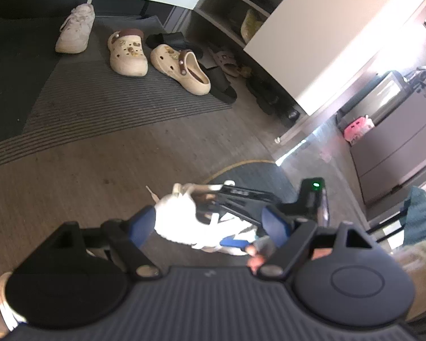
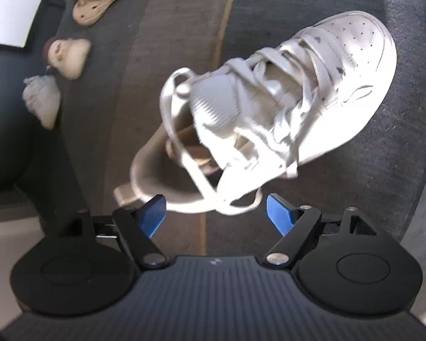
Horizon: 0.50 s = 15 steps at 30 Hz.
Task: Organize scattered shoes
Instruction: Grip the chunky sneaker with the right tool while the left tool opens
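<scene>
sneaker (image 2: 312,91) on round mat (image 2: 383,199) | right tool (image 2: 215,213) spread wide above heel

— That white sneaker (image 2: 312,99) on the round rug (image 2: 383,199): all white, laces too, with a tan lining inside.

— The rug under it is charcoal, and it has a thin mustard line along its edge. The floor (image 1: 85,176) beside it is brown, wood-grained.

— See the striped mat (image 1: 105,96)? Grey, with fine darker lines. Near its far edge there are two cream clogs (image 1: 127,54) with brown straps, and a second white sneaker (image 1: 75,29).

— Black slides (image 1: 221,82) at its right edge. The cabinet door (image 1: 326,37) is plain white.

— Both grippers are black with blue pads (image 2: 153,216).
</scene>
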Each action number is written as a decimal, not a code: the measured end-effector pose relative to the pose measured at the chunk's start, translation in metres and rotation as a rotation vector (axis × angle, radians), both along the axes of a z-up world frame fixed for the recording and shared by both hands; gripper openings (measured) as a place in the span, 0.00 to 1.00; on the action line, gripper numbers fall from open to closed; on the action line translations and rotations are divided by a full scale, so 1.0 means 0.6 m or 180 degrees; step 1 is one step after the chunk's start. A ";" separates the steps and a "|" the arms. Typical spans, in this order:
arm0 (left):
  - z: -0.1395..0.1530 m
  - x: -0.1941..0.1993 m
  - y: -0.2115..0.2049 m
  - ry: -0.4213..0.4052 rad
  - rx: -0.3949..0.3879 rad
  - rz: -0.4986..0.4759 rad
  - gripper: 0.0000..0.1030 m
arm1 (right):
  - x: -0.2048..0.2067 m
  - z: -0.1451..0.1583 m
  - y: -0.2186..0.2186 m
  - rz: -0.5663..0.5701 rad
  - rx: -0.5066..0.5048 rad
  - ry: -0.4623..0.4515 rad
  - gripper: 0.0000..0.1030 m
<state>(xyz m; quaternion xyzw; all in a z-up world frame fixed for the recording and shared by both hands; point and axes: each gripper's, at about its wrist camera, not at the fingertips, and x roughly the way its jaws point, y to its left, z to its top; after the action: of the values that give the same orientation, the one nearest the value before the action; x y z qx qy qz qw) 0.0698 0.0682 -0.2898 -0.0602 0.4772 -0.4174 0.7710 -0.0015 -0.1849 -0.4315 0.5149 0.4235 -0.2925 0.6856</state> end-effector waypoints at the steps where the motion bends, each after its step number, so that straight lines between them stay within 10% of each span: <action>1: 0.000 -0.001 0.000 -0.0022 0.0003 0.0007 0.81 | 0.003 -0.007 -0.001 -0.0092 -0.0028 0.0091 0.81; 10: -0.006 0.003 0.004 0.0012 -0.0002 0.0063 0.80 | 0.015 -0.053 0.003 0.0148 -0.0096 0.0411 0.76; 15: -0.004 0.002 0.004 -0.0029 0.0025 0.0036 0.80 | 0.025 -0.030 0.018 0.0670 -0.0476 0.0484 0.49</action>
<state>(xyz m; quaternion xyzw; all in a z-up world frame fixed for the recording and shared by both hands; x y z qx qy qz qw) 0.0709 0.0708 -0.2925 -0.0579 0.4749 -0.4115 0.7757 0.0134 -0.1742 -0.4494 0.3915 0.5029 -0.2878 0.7148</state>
